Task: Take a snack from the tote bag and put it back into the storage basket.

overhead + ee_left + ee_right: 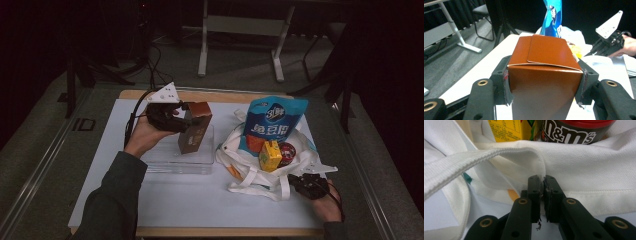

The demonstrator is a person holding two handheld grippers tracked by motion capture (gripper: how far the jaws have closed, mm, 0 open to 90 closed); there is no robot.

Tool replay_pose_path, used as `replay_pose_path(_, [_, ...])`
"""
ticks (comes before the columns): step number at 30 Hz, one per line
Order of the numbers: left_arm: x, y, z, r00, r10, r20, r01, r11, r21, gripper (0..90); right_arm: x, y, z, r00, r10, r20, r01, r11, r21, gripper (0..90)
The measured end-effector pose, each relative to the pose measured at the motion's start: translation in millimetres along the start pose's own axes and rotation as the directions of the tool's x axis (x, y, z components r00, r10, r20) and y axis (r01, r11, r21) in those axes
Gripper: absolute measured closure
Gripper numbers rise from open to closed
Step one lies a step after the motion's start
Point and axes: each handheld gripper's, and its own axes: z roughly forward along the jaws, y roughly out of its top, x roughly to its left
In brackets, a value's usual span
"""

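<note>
High view: left gripper (183, 116) squeezes brown box (196, 127) — may slip; right gripper (295, 181) pinches bag (250, 175) strap — could tug loose.

Box (195, 127) over tray (200, 162) — bag (250, 175) rightward

Beyond your table's far edge lies dim grey floor (240, 65), a white desk frame (240, 30) standing there, black stands (75, 75) and curtains flanking left.
</note>
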Motion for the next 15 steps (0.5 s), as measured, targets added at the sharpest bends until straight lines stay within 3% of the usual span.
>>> replay_pose_path(15, [5.9, -7.8, -0.8, 1.0000, 0.004, -0.006, -0.003, 0.9969, 0.079, 42.9, 0.1, -0.1, 0.0, 1.0000, -0.003, 0.001, 0.003, 1.000, 0.000, 83.9])
